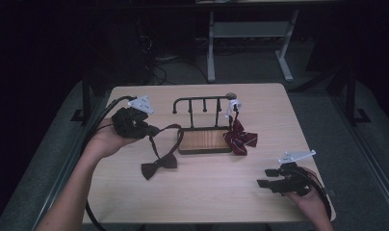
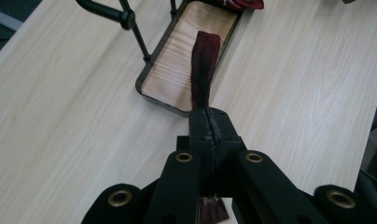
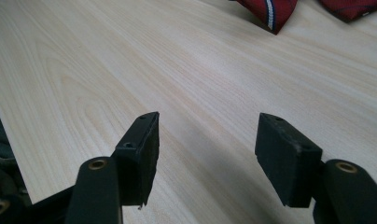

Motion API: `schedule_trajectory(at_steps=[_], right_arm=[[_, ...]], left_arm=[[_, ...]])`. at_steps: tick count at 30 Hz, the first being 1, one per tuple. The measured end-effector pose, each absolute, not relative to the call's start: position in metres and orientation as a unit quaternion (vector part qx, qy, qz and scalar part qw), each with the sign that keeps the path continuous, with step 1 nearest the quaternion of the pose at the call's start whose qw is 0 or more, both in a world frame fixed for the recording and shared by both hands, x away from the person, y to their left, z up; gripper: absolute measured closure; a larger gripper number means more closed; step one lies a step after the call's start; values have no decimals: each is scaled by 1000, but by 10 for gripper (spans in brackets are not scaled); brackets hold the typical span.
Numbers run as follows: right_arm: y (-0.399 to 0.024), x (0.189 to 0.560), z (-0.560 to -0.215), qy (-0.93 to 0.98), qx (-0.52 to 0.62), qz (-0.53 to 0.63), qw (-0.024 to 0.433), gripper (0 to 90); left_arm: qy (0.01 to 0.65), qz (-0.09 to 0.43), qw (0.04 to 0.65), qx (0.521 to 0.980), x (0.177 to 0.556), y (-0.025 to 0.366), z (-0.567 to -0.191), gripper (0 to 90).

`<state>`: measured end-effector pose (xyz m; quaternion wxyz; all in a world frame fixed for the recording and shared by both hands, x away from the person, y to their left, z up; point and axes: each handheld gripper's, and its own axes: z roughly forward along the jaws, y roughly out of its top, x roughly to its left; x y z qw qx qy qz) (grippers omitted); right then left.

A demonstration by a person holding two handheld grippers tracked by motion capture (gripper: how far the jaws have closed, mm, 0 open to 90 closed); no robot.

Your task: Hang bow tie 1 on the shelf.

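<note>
A dark maroon bow tie (image 1: 159, 168) lies on the wooden table left of the rack. Its strap (image 1: 175, 129) loops up to my left gripper (image 1: 153, 130), which is shut on it. In the left gripper view the jaws (image 2: 210, 116) pinch the dark red strap (image 2: 203, 65), which hangs over the wooden tray (image 2: 170, 74). A red striped bow tie (image 1: 239, 138) hangs from the right end of the black rack (image 1: 202, 101), with its edge in the right gripper view (image 3: 270, 11). My right gripper (image 1: 265, 177) rests open near the front right, nothing between its jaws (image 3: 207, 149).
The black rack has several upright pegs and a wood-floored base tray (image 1: 204, 141) at the table's middle. A white clip (image 1: 234, 106) sits at the rack's right end. Bare tabletop (image 1: 216, 192) lies between the two hands. Dark floor and a desk frame (image 1: 250, 29) lie beyond.
</note>
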<state>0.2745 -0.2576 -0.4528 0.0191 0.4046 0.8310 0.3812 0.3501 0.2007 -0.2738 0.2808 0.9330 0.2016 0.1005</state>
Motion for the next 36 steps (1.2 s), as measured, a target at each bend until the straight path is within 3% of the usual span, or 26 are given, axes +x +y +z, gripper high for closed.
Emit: schedule_trajectory(at_steps=[36], right_arm=[[-259,274,-453,833,404,379,16,397]], left_arm=[[215,112,268,932,385,198,-244,898]])
